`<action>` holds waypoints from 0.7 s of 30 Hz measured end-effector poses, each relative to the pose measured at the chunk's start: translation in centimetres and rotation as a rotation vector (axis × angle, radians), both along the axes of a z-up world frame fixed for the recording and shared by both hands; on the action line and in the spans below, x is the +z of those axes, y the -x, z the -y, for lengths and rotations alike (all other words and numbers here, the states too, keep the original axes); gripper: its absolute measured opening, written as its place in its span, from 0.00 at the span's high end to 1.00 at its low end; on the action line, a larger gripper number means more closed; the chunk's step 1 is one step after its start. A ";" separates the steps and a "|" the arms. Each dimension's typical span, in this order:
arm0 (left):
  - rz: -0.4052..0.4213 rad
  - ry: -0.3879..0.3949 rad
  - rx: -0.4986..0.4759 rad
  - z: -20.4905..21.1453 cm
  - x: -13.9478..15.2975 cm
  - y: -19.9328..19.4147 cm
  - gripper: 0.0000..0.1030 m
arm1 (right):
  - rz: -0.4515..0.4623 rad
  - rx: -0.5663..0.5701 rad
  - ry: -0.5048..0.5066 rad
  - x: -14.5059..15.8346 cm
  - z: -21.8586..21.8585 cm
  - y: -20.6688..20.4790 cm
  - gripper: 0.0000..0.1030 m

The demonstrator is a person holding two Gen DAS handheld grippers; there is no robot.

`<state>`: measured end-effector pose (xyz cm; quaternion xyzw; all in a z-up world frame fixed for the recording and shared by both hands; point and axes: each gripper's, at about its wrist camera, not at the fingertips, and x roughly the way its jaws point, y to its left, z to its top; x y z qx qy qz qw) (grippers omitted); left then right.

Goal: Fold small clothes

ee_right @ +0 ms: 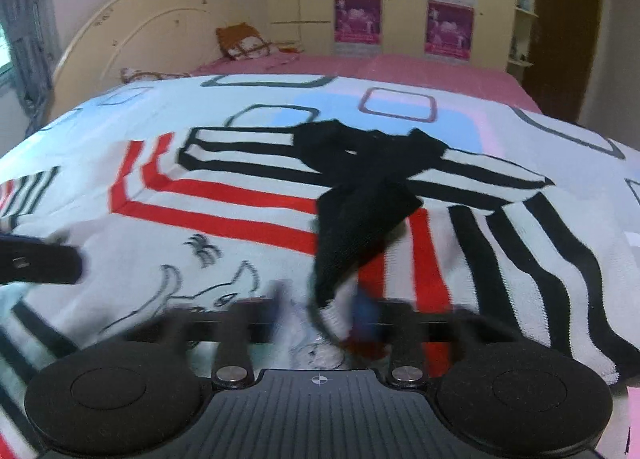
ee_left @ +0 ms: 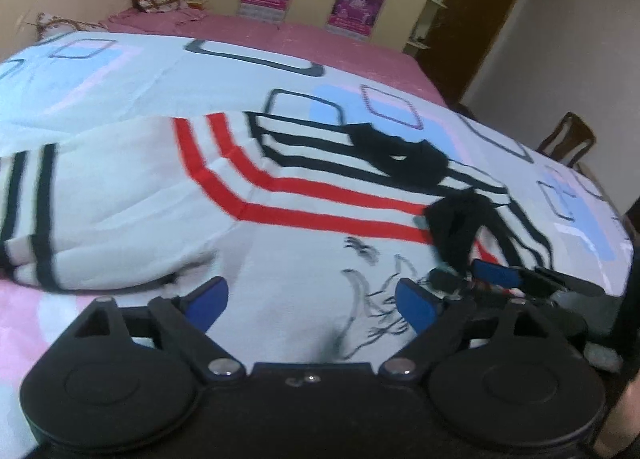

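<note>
A white knit sweater (ee_left: 280, 187) with red and black stripes and a black collar (ee_left: 400, 155) lies spread on the bed. One sleeve is folded across its chest, ending in a black cuff (ee_right: 360, 227). My left gripper (ee_left: 312, 301) hovers open over the sweater's lower front, nothing between its blue pads (ee_left: 208, 299). My right gripper (ee_right: 322, 311) is blurred; its fingers stand apart, and the cuff's loose tip hangs down between them without being pinched. In the left wrist view the right gripper (ee_left: 472, 279) sits just below the cuff (ee_left: 460, 227).
The sweater rests on a white sheet with blue, pink and grey squares (ee_right: 400, 107), over a pink bedspread (ee_right: 400, 67). Pillows (ee_right: 244, 43) and a curved headboard (ee_right: 140, 19) stand at the far end. Beyond are wardrobe doors with pink posters (ee_right: 356, 19); a wooden chair (ee_left: 568, 139) is at the right.
</note>
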<state>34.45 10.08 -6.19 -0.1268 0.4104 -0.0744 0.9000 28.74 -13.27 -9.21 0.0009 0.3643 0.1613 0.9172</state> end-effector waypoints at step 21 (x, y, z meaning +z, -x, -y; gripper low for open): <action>0.038 -0.238 -0.270 15.0 -3.0 -8.0 0.66 | -0.085 -0.486 -0.125 0.4 18.8 3.3 0.61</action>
